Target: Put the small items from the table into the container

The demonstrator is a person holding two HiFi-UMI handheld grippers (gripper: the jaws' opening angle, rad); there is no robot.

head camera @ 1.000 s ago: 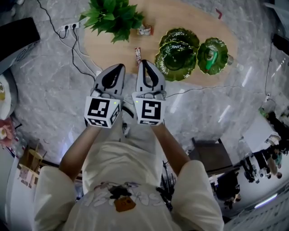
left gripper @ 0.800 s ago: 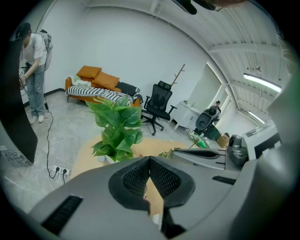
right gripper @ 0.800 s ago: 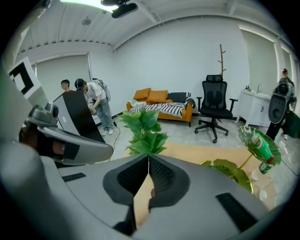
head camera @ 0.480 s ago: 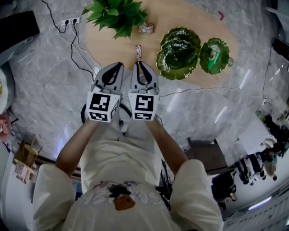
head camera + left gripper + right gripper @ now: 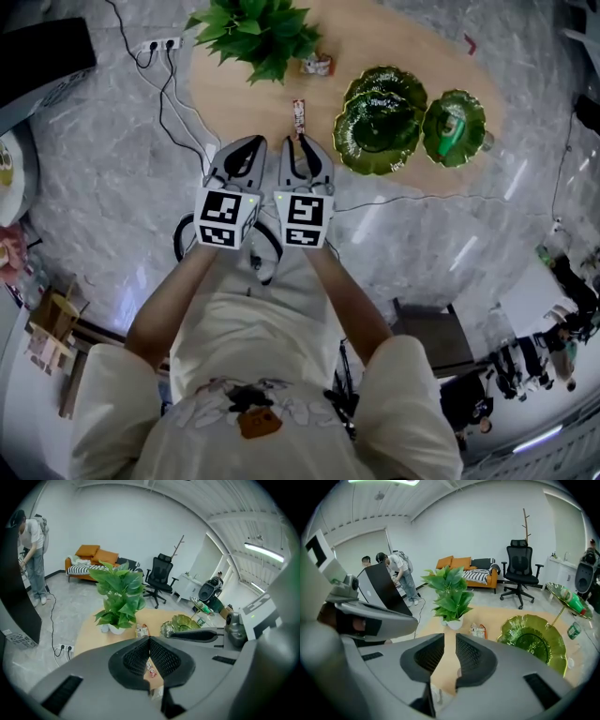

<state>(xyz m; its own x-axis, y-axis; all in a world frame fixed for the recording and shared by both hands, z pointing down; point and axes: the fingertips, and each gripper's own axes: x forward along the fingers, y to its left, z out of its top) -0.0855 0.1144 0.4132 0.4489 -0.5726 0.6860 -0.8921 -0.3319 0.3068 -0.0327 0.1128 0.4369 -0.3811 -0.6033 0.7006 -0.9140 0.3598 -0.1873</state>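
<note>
l tongs (image 5: 249,141) are pressed together, empty. r tongs (image 5: 302,141) are opening w/ a slight gap, nothing between. both are held side by side at the worktop's (image 5: 403,42) near edge. snack bar (image 5: 298,114) is seen lying just ahead of r tongs' tips, not touched; green dishes (image 5: 380,122) are beside it.

Head view top-down; gripper views fwd, shared table (image 5: 375,37)

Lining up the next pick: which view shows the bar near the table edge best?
Head view: the bar lies in plain sight on the table, with almost its whole length showing. The left gripper view catches only a sliver low in the frame. The right gripper view barely shows it, if at all.
</note>
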